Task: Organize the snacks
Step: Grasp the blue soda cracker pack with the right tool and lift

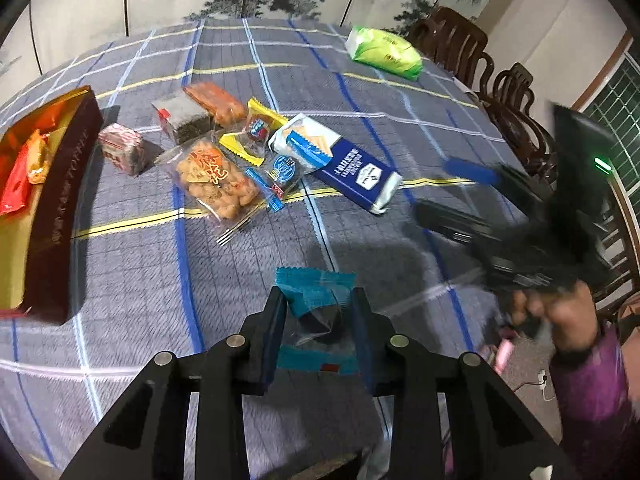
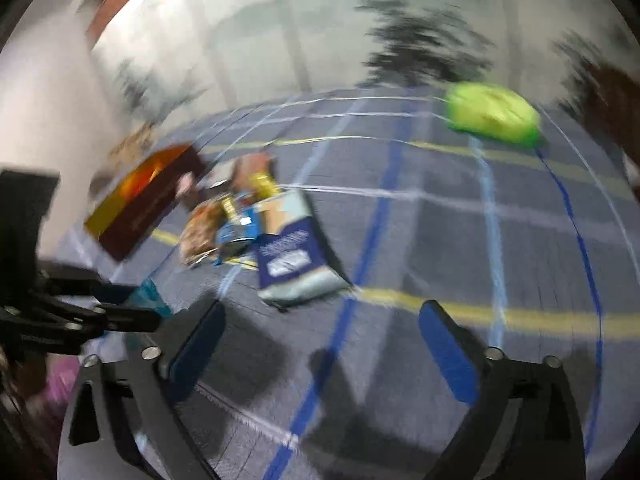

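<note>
Now, left fingers: I see my left gripper (image 1: 318, 300) clamped on the teal snack packet (image 1: 316, 286), one pad on each side of it.
Packet position: its crimped top edge sticks out past the fingertips; its clear middle and lower teal band sit between the fingers, just above the checked desk (image 1: 224, 264).
Right fingers: my right gripper (image 2: 320, 328) stands wide apart, nothing between the blue pads, only bare cloth beneath.
Snack pile: beyond the left fingers lie a clear bag of fried twists (image 1: 214, 178), a blue cracker pack (image 1: 344, 162), a yellow wrapper (image 1: 250, 130) and several smaller packets, touching or overlapping.
Box: an open dark box (image 1: 52, 196) at the left desk edge, red packets inside.
Far corner: a green bag (image 1: 384, 52), well apart from the pile.
Hard to read: the right wrist view is smeared by blur; the box's near end is cut off.
</note>
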`<state>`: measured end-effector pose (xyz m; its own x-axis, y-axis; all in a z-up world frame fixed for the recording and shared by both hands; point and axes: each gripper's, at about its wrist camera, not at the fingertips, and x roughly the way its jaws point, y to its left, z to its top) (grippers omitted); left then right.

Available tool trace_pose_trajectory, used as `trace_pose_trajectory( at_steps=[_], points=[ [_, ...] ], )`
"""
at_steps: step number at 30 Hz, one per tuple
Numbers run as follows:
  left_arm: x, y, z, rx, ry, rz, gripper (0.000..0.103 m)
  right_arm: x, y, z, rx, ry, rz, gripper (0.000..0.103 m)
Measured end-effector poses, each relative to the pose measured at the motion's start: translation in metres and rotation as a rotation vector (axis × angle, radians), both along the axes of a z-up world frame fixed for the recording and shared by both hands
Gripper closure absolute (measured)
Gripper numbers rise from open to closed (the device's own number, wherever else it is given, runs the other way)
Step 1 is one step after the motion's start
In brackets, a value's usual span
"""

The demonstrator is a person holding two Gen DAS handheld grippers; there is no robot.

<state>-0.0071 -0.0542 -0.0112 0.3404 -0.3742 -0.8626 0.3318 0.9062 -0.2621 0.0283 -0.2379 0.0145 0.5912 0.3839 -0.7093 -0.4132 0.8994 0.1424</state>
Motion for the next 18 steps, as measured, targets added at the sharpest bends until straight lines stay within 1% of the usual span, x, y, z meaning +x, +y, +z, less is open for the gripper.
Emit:
trace_pose_trajectory(
  at_steps=[2, 5, 9, 11, 12, 13, 14, 15, 18],
  points=[
    [-0.006, 0.004, 0.006, -0.008, 0.001, 0.0, 0.074, 0.018, 0.018, -0.005, -0.073, 0.011, 0.09, 0.005],
    [-0.013, 0.011, 0.014, -0.023, -0.005, 0.008, 0.074, 0.04, 0.036, -0.016, -0.148, 0.045, 0.165, 0.005],
    [-0.017, 0.017, 0.02, -0.028, -0.014, 0.018, 0.074, 0.062, 0.05, -0.024, -0.185, 0.077, 0.209, 0.006],
    [-0.017, 0.018, 0.02, -0.029, -0.009, 0.02, 0.074, 0.07, 0.056, -0.029, -0.2, 0.101, 0.222, 0.014],
    [-0.016, 0.019, 0.02, -0.027, -0.007, 0.021, 0.074, 0.073, 0.06, -0.032, -0.229, 0.114, 0.223, 0.023],
    [-0.015, 0.019, 0.019, -0.026, -0.006, 0.023, 0.074, 0.074, 0.064, -0.03, -0.245, 0.106, 0.222, 0.032],
    [-0.015, 0.019, 0.019, -0.027, -0.004, 0.024, 0.074, 0.073, 0.065, -0.028, -0.25, 0.11, 0.208, 0.039],
    [-0.015, 0.02, 0.018, -0.031, -0.001, 0.025, 0.074, 0.072, 0.065, -0.025, -0.254, 0.113, 0.201, 0.052],
    [-0.016, 0.023, 0.021, -0.043, -0.005, 0.03, 0.074, 0.061, 0.06, -0.024, -0.31, 0.09, 0.149, 0.052]
  ],
)
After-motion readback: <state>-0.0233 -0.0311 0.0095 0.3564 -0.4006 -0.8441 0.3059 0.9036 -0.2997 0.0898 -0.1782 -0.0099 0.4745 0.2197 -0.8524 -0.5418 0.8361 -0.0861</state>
